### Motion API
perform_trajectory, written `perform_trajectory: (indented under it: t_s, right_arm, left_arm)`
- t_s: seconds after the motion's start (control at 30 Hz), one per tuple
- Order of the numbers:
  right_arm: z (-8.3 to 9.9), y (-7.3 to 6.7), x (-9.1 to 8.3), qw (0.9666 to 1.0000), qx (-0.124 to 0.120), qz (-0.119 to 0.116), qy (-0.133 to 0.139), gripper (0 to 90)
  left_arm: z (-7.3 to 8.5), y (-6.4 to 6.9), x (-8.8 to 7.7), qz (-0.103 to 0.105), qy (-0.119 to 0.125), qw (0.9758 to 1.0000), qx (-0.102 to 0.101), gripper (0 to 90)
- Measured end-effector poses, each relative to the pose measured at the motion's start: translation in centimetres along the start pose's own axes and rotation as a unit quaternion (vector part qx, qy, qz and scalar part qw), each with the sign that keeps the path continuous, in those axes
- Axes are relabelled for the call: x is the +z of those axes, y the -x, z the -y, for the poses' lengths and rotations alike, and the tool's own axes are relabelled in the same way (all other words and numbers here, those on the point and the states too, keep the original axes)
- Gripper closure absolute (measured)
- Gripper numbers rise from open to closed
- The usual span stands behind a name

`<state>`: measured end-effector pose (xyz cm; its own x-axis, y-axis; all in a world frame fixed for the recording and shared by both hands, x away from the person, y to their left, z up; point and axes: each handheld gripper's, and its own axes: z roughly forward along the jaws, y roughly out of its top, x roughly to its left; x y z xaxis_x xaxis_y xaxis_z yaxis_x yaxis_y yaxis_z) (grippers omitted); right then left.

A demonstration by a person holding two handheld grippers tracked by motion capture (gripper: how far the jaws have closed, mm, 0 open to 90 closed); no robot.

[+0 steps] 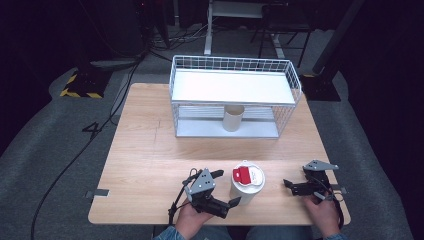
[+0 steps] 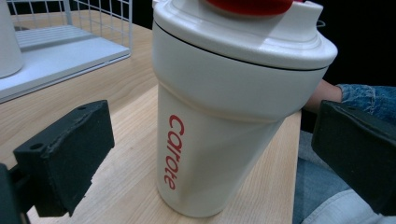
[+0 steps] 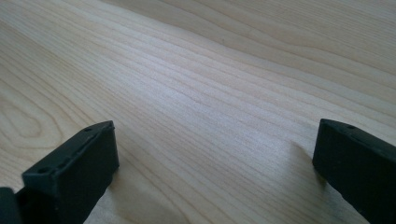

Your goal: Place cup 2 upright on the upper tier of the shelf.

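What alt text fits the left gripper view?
A white Carote tumbler with a red-topped lid stands on the wooden table, between the open black jaws of the left gripper. A white wire rack sits behind it.

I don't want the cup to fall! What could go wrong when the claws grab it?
1. The tumbler is tall and stands near the table's front edge; a bump from the open left gripper might tip it off.
2. Its body looks smooth and narrows downward, so it may slip in the pads.
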<state>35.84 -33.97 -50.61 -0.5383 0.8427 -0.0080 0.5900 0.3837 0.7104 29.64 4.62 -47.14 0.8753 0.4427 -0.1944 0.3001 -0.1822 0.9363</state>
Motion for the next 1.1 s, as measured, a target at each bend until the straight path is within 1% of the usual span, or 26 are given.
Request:
perform_trajectory:
  t_s: [0.03,0.1,0.17,0.33,0.4,0.53,0.6,0.67,0.7,0.77,0.87,0.93,1.0,1.1]
  right_arm:
    - [0.0,0.0,0.0,1.0,0.0,0.0,0.0,0.3]
    - [0.0,0.0,0.0,1.0,0.0,0.0,0.0,0.3]
    - [0.0,0.0,0.0,1.0,0.0,0.0,0.0,0.3]
    - [0.0,0.0,0.0,1.0,0.0,0.0,0.0,0.3]
    - [0.0,0.0,0.0,1.0,0.0,0.0,0.0,0.3]
    - [0.0,0.0,0.0,1.0,0.0,0.0,0.0,0.3]
    - [0.0,0.0,0.0,1.0,0.0,0.0,0.0,0.3]
    - [0.0,0.0,0.0,1.0,0.0,0.0,0.0,0.3]
    - [0.0,0.0,0.0,1.0,0.0,0.0,0.0,0.3]
    - [0.0,0.0,0.0,1.0,0.0,0.0,0.0,0.3]
    - [0.0,0.0,0.0,1.0,0.0,0.0,0.0,0.3]
    - [0.0,0.0,0.0,1.0,0.0,0.0,0.0,0.3]
    - [0.0,0.0,0.0,1.0,0.0,0.0,0.0,0.3]
    - [0.0,0.0,0.0,1.0,0.0,0.0,0.0,0.3]
  left_arm:
    - [0.0,0.1,0.3,0.003,-0.007,1.0,0.003,0.0]
    - [0.1,0.4,0.8,0.009,-0.012,0.9999,0.006,0.0]
    - [0.2,0.6,1.4,0.011,-0.015,0.9998,0.013,0.0]
    - [0.5,0.6,2.6,0.003,-0.02,0.9998,0.007,0.0]
    - [0.6,0.6,3.0,0.003,-0.023,0.9997,0.005,0.0]
    - [0.8,0.7,3.8,0.002,-0.018,0.9998,0.0,0.0]
    - [0.8,0.8,4.3,0.002,-0.017,0.9998,0.002,0.0]
    - [0.9,0.9,4.8,-0.004,-0.018,0.9998,0.004,0.0]
    - [0.9,0.9,5.0,-0.005,-0.015,0.9999,0.004,0.0]
    - [0.9,1.0,5.3,-0.012,-0.014,0.9998,0.003,0.0]
    - [1.0,1.1,5.5,-0.023,-0.01,0.9996,0.01,0.1]
    - [1.0,1.2,5.7,-0.027,-0.001,0.9996,0.011,0.8]
    - [1.0,1.2,5.8,-0.023,0.008,0.9997,0.006,3.8]
    - [1.0,1.2,5.8,-0.023,0.012,0.9995,0.015,5.4]
